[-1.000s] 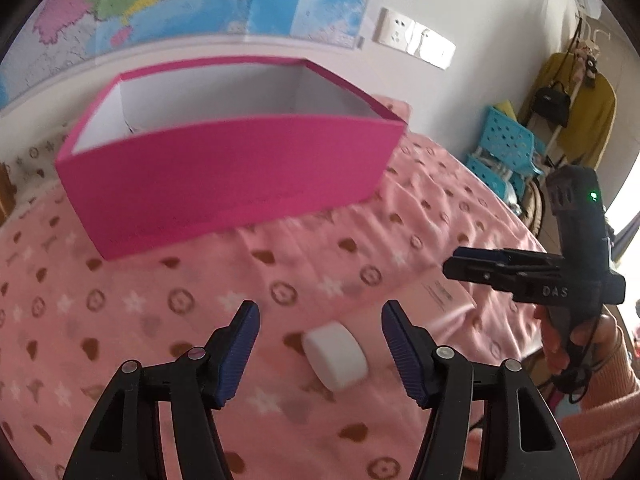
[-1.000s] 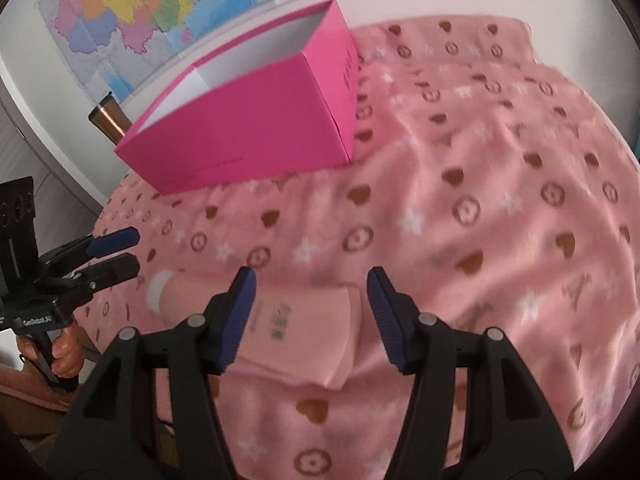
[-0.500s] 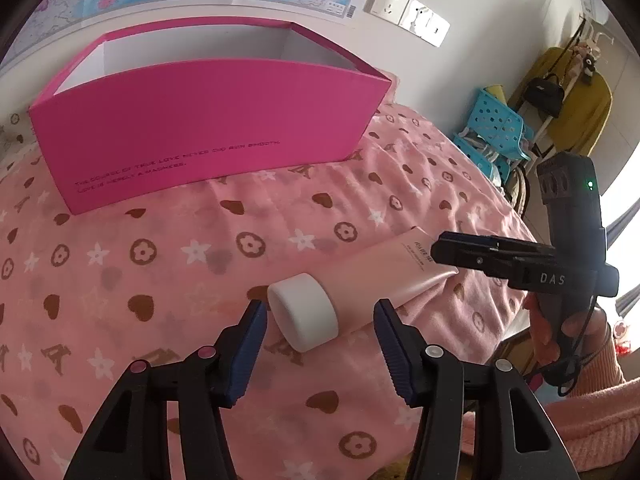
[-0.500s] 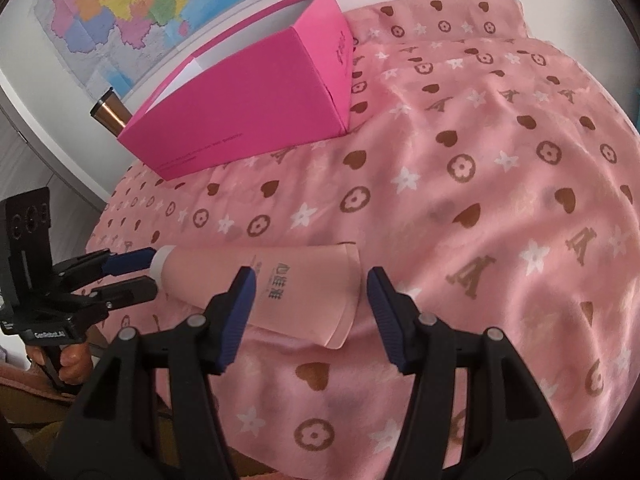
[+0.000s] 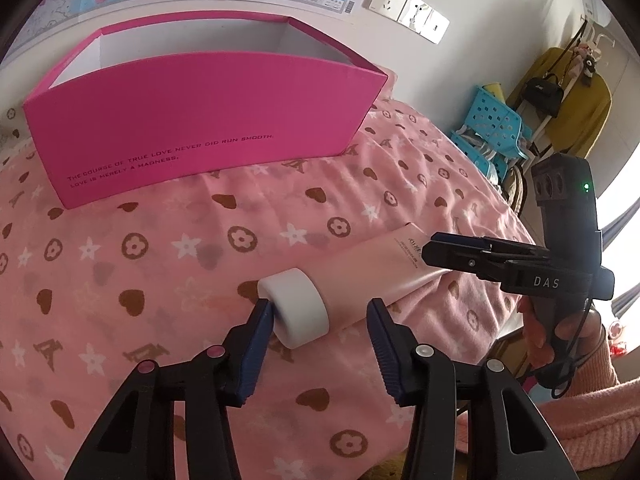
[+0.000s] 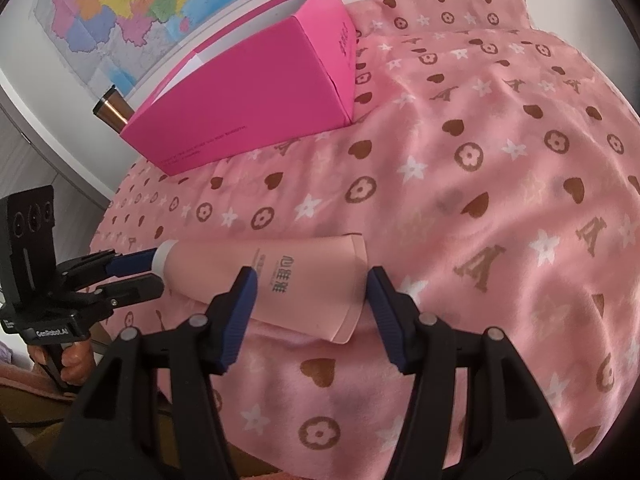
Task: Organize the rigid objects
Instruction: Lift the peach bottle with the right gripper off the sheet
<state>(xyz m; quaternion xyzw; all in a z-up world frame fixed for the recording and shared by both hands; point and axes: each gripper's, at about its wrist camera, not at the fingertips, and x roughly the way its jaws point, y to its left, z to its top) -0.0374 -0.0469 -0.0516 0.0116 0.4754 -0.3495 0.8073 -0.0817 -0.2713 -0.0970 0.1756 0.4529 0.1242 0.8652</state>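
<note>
A pink tube (image 6: 304, 280) lies on the patterned pink blanket (image 6: 500, 168), well in front of the open magenta box (image 5: 208, 128). The left gripper (image 5: 320, 312) is closing around its white cap (image 5: 298, 308), one pad touching; the right gripper (image 6: 308, 280) straddles its flat end, jaws apart.

Each camera rides on its own claw, looking forward and steeply down, close over the pink cloth (image 5: 168, 264). Both views share the pink tube (image 6: 304, 280) just ahead of the fingers and the magenta box (image 5: 200, 136) farther beyond.
</note>
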